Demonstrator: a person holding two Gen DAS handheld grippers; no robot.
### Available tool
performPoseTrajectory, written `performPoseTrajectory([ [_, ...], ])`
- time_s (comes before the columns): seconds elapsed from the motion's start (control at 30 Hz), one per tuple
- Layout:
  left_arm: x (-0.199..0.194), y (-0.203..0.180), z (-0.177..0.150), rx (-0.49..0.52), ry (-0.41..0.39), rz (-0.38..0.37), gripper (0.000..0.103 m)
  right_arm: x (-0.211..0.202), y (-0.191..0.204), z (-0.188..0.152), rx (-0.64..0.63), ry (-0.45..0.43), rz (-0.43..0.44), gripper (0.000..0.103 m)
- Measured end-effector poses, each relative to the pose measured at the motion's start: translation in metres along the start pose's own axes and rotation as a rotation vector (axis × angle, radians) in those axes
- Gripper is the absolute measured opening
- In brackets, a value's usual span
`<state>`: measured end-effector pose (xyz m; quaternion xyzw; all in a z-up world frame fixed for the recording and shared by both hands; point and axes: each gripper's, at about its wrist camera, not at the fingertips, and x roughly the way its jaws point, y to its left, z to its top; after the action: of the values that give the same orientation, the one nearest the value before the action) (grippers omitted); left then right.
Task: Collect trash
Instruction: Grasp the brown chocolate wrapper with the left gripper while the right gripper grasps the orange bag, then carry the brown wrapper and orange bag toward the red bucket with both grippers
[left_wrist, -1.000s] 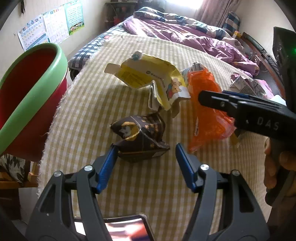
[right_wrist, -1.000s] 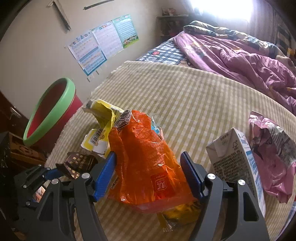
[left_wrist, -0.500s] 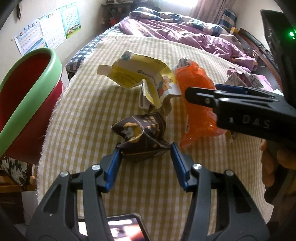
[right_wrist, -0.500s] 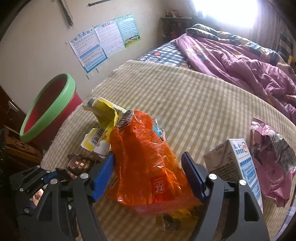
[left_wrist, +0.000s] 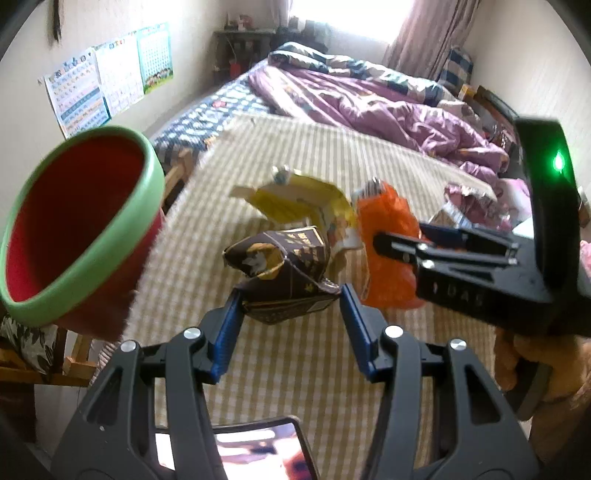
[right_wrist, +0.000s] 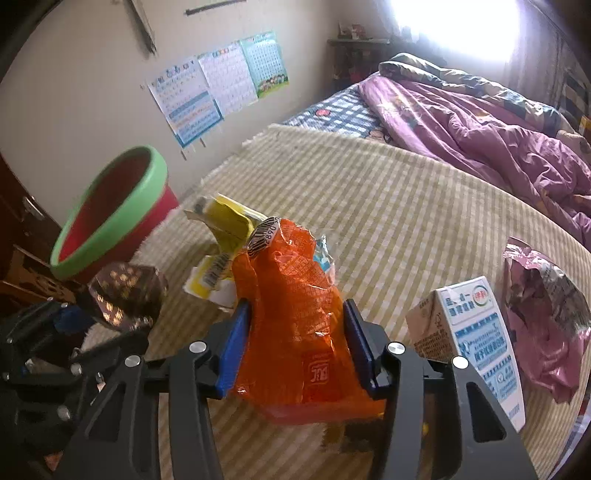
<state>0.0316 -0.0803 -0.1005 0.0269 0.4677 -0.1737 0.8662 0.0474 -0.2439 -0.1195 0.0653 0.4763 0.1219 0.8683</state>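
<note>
My left gripper (left_wrist: 290, 317) is shut on a crumpled dark brown carton (left_wrist: 280, 273) and holds it above the checked bedspread (left_wrist: 295, 376); the carton also shows in the right wrist view (right_wrist: 125, 295). My right gripper (right_wrist: 293, 343) is shut on an orange plastic bag (right_wrist: 295, 314) and holds it off the bed; the bag also shows in the left wrist view (left_wrist: 388, 236). A torn yellow carton (left_wrist: 299, 199) lies behind both. A red bin with a green rim (left_wrist: 74, 229) stands at the left, beside the bed.
A white and blue milk carton (right_wrist: 476, 339) and a pink foil wrapper (right_wrist: 543, 314) lie on the bedspread to the right. A purple quilt (right_wrist: 480, 125) covers the far end of the bed. Posters (right_wrist: 218, 85) hang on the wall.
Both grippers have closed on their items and lifted them: the left on the brown carton, the right on the orange bag. The red bin now sits nearer in the left view.
</note>
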Motion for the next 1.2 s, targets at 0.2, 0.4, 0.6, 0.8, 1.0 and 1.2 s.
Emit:
performPoseTrajectory([
  [0.2,-0.029,0.016,0.011,-0.026,-0.078,0.003,0.050,-0.041,0.007,0.002,0.038,-0.101,0.036,0.049],
  [0.4,-0.050,0.039,0.019,-0.062,-0.137,0.039,0.050,-0.075,0.011,-0.002,0.108,-0.183,0.061,0.049],
  [0.6,-0.055,0.056,0.022,-0.091,-0.162,0.071,0.050,-0.084,0.013,-0.002,0.154,-0.195,0.063,0.050],
  [0.8,-0.060,0.071,0.021,-0.105,-0.174,0.078,0.050,-0.085,0.025,-0.002,0.158,-0.205,0.061,0.050],
  [1.0,-0.062,0.083,0.020,-0.117,-0.176,0.070,0.050,-0.082,0.038,0.002,0.159,-0.212,0.068,0.050],
  [1.2,-0.065,0.097,0.020,-0.125,-0.182,0.068,0.050,-0.078,0.057,0.008,0.153,-0.222,0.062,0.050],
])
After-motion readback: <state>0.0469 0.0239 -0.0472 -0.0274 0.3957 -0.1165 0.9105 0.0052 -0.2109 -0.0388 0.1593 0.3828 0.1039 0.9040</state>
